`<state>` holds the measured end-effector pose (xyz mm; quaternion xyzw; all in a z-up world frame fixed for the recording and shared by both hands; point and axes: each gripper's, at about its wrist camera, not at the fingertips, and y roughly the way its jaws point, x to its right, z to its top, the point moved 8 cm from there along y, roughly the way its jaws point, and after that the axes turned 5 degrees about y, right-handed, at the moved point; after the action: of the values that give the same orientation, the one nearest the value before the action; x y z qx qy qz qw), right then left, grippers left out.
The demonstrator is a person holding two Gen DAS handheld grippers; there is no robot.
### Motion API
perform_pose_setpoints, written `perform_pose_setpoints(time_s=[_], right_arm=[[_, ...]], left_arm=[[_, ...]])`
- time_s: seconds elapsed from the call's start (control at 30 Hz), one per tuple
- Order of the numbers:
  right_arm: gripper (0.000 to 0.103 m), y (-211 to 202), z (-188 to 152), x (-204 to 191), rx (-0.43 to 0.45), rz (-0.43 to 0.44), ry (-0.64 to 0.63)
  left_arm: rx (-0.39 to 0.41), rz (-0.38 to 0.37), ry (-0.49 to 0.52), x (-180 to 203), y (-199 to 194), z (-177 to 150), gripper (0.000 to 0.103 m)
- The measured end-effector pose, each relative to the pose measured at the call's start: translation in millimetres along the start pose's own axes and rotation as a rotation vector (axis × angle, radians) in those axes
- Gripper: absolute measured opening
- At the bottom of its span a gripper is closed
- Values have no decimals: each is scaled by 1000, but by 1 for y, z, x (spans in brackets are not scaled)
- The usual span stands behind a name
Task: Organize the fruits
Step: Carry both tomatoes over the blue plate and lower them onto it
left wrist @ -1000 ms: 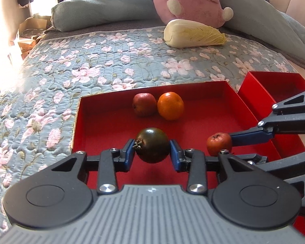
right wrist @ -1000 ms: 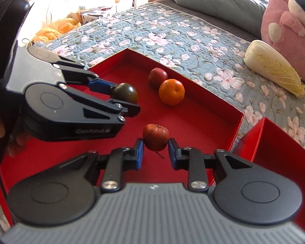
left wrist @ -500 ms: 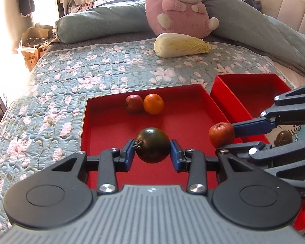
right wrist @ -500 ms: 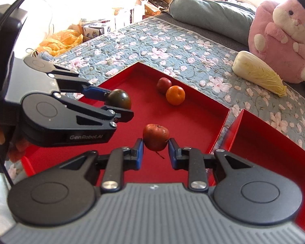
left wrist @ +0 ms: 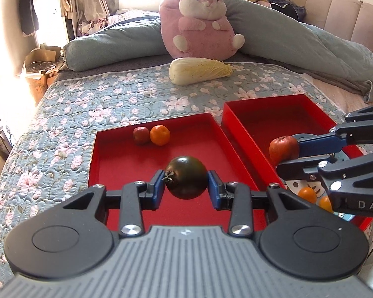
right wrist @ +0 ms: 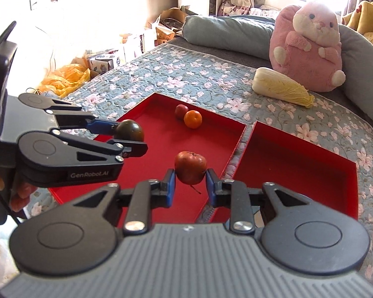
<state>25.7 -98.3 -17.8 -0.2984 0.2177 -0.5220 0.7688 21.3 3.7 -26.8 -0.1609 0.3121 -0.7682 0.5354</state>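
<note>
Both tongs risen since earlier frame: left tongs (left wrist: 186,185) pinching dark tomato (left wrist: 185,177), right tongs (right wrist: 190,185) pinching red fruit (right wrist: 190,167). Transport step; next, probably lower into empty tray (right wrist: 310,160).

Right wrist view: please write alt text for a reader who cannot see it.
The right tool grips a red fruit above two red trays on a floral bedspread. At left, the left tool holds a dark tomato; an orange and apple lie in the left tray.

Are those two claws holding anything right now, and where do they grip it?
Left gripper: round dark green tomato, pinched at its sides. Right gripper: red apple-like fruit, pinched at its sides.
</note>
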Motion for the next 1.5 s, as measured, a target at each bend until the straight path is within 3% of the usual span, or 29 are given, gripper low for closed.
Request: perform_pose_setpoints(time_s=[0.4,0.7,1.03,1.5], right_arm=[[30,-46,-26,63,39,-97,121],[30,-49,-52,103,-8,-149,150],[30,-46,-70,123,-60,-146,175],[30,-37,-84,121,-128,-121,153]], left_arm=[[25,-73,72,68,2,21,43],[19,-129,119,118,28,37,43],[-40,-128,150,139,68,36,43],[-52,-194,177,186,84,39,43]])
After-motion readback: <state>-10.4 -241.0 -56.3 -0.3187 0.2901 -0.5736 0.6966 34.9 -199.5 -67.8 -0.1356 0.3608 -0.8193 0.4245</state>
